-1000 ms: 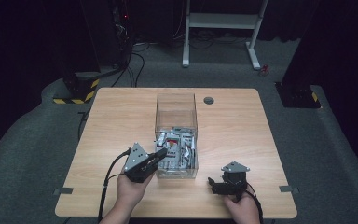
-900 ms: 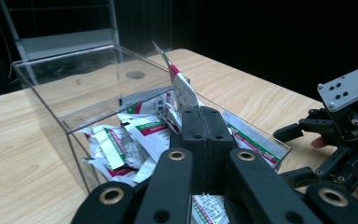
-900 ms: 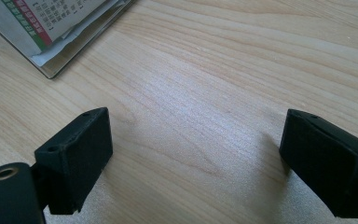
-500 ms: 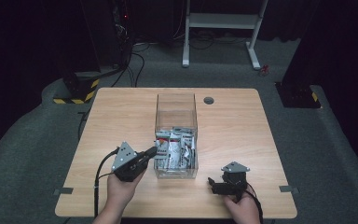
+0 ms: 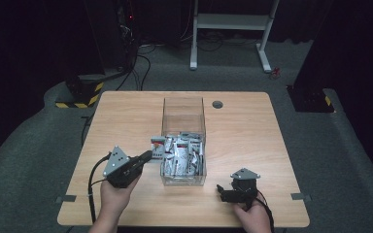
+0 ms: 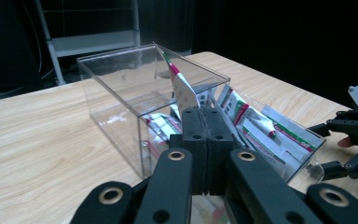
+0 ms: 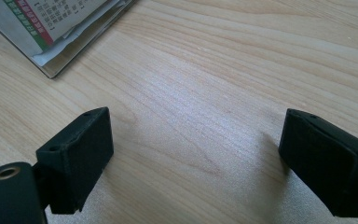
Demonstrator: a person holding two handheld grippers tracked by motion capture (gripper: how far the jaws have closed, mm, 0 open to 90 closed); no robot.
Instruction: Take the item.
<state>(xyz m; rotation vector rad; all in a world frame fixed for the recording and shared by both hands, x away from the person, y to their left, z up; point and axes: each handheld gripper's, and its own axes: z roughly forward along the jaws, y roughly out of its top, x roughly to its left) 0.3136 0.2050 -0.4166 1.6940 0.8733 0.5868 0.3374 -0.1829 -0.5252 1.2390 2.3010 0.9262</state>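
A clear plastic box (image 5: 183,114) stands mid-table, its near half filled with several white packets (image 5: 182,158) striped red and green. My left gripper (image 5: 149,155) is just left of the box, shut on one such packet (image 5: 158,146) that stands up beside the box's left wall. In the left gripper view the jaws (image 6: 206,116) meet on the packet (image 6: 182,88), in front of the box (image 6: 121,93). My right gripper (image 5: 222,192) rests low on the table to the right of the box's near corner, open. Its jaws (image 7: 196,149) stand wide apart over bare wood.
The wooden table (image 5: 126,116) has a round cable hole (image 5: 217,104) at the back. Dark floor, cables and a white desk frame (image 5: 233,22) lie beyond. A corner of the box with printed packets (image 7: 60,28) lies near the right gripper.
My left gripper has drawn away to the left from the box, bringing the packet out over the box's left wall. The right gripper has stayed where it was.
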